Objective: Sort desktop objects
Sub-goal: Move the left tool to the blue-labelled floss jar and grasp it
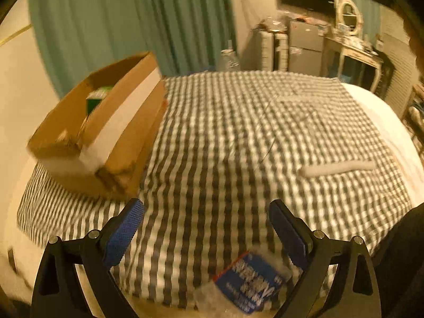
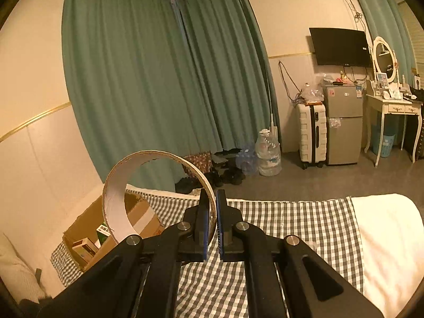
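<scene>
A bed spread with a grey-and-white checked cloth [image 1: 238, 137] serves as the sorting surface, and an open cardboard box [image 1: 106, 129] waits at the left of the left wrist view, already holding a green carton [image 1: 96, 98] and other small packs. In the right wrist view, the right gripper [image 2: 212, 225] sits at lower centre with its fingers pinched tight on the thin wall of an empty cardboard tape ring [image 2: 156, 193], which stands up and to the left of the fingers, held in the air above the cloth with the box showing through and below its hoop. The step in hand appears to be carrying the ring to the box; done well, it would mean keeping the pinch firm on the narrow wall, bringing the hoop fully over the box opening at lower left, and releasing only once it clears the near cardboard edge, since a light ring could roll off across the cloth. In the left wrist view, the left gripper [image 1: 206, 228] hangs with its fingers spread wide and holding nothing, a blue printed packet [image 1: 251, 281] lying on the cloth at the bottom of the frame just below them, and a white stick-like item [image 1: 339, 168] resting at mid-right.
</scene>
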A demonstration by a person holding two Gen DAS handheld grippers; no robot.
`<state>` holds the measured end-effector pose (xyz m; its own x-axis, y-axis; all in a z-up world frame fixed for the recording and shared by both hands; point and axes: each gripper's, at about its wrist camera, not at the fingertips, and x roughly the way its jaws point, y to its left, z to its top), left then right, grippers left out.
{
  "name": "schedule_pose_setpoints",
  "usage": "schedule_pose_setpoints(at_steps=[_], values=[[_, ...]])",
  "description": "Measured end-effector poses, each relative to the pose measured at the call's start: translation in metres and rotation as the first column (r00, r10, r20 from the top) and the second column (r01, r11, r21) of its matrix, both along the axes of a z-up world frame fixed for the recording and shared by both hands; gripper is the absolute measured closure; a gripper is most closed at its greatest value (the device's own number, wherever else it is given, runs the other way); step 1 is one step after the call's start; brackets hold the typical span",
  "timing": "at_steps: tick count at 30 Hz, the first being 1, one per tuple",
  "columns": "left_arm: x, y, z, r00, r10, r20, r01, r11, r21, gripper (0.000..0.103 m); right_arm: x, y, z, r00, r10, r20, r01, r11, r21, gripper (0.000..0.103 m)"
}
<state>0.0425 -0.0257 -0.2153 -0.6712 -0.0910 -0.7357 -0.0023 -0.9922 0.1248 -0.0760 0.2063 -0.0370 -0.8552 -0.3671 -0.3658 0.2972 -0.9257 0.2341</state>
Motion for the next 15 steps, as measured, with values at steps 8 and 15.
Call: schedule_pose_setpoints(at_steps=[8, 15], values=[[0.018, -0.012, -0.030, 0.987, 0.094, 0.128, -0.115, 0.980, 0.165, 0.005, 0.002, 0.000, 0.001, 1.000, -0.001, -0.001, 0.001, 1.000, 0.003, 0.098], [0.032, -0.008, -0.050, 0.953, 0.238, 0.188, -0.281, 0.925, 0.256, 0.002, 0.005, -0.007, 0.002, 1.000, 0.012, -0.005, -0.012, 1.000, 0.012, 0.098]])
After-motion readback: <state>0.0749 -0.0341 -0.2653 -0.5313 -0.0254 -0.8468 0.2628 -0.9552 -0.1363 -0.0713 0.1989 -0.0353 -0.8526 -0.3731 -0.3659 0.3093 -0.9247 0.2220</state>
